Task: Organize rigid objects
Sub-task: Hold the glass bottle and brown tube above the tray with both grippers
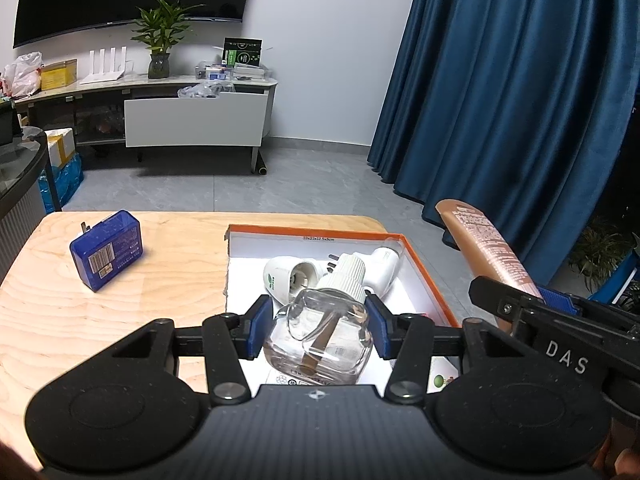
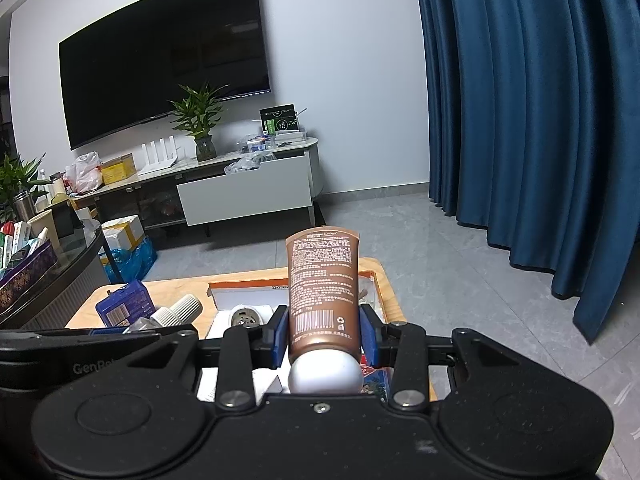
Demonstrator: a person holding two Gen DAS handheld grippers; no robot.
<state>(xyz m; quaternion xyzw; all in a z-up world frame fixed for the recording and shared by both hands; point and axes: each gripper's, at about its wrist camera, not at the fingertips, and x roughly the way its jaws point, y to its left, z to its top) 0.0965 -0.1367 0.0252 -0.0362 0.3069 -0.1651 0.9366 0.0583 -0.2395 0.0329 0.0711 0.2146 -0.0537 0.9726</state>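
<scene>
Above the orange-rimmed box (image 1: 420, 256) at the tabletop's (image 1: 120, 320) right edge, a clear refill bottle (image 1: 320, 332) is gripped by the left gripper's (image 1: 318, 330) fingers, a brown tube (image 2: 322, 292) by the right gripper's (image 2: 325, 334). Placement seems in hand; lowering and release are called for next. One blue box (image 1: 107, 255) is left near the far left corner.

A home living room: wall television (image 2: 160, 68), media console (image 2: 224, 184), curtains (image 2: 528, 100).

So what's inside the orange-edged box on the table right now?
Inside the box lie a white plug-in device and a second white plug piece. The clear bottle held in the left gripper covers the near part, where only printed scraps show.
</scene>
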